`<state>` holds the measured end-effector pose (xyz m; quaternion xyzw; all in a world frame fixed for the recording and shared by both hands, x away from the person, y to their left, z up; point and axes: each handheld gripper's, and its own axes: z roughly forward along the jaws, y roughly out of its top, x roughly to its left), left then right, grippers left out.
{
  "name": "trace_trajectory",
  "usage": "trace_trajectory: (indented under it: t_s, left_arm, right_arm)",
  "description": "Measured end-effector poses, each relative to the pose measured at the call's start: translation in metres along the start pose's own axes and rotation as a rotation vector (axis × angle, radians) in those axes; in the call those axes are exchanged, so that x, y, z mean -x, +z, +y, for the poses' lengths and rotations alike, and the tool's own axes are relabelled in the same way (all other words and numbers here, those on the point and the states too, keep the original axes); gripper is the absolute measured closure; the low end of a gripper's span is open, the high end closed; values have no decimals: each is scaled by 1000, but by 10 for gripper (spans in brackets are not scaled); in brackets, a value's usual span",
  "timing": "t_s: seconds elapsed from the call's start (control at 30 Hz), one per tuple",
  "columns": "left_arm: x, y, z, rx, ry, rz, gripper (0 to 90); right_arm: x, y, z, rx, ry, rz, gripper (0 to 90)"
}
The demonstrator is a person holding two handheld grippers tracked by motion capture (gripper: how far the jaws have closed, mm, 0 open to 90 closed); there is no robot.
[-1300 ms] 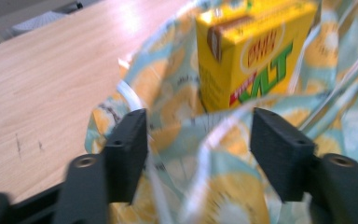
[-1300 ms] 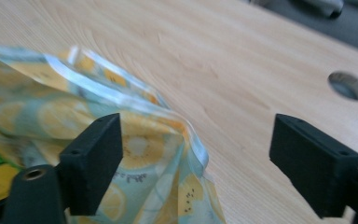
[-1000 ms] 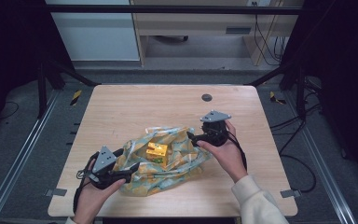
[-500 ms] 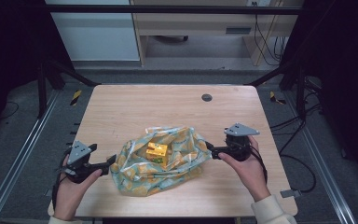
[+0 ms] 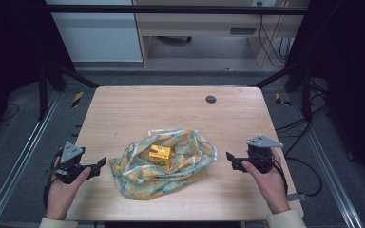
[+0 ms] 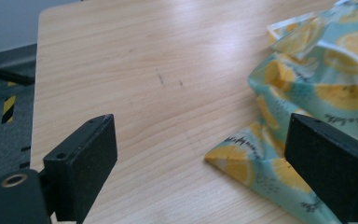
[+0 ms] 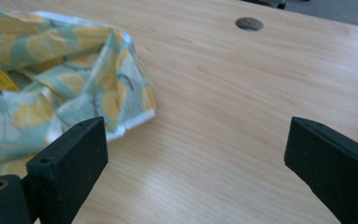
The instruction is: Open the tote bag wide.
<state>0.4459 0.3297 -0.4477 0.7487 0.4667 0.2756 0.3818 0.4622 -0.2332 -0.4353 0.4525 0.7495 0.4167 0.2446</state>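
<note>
- Found the pale wooden worktop (image 5: 123, 109) bare apart from one bundle near its middle, towards the person's side, and a small round cable hole (image 5: 211, 99) at the far edge.
- Found the lemon-print cloth (image 5: 185, 164) lying there crumpled, its folds raised loosely in a rumpled ring, neither spread flat nor drawn shut.
- Saw the left tongs (image 5: 100, 162) held low just beside the cloth's left corner, jaws wide and just opened further, pinching nothing, though that corner lay in line between them in the left gripper view.
- Saw the right tongs (image 5: 231, 160) held apart from the cloth's right edge, jaws likewise wide and empty over bare wood.
- Spotted the yellow box (image 5: 160, 153) resting in the hollow of the folds, its top uncovered.
- Judged the cloth let go on both sides with the work only part done: box seated on the fabric, corners lying slack, with covering or fully baring the box still left to do.
</note>
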Motion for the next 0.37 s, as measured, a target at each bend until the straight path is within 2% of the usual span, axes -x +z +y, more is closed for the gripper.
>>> trace_trajectory:
  t_s: [0.13,0.23,0.37]
  left_arm:
    - [-1,4,-3,-22,2,19,86]
    - [1,7,-3,-32,14,19,84]
    - [8,11,-2,-50,56,9,82]
  right_arm:
    - [5,-1,-19,-6,6,-19,64]
    - [6,-2,-31,-38,18,-30,78]
    - [5,-3,-36,-48,19,-49,91]
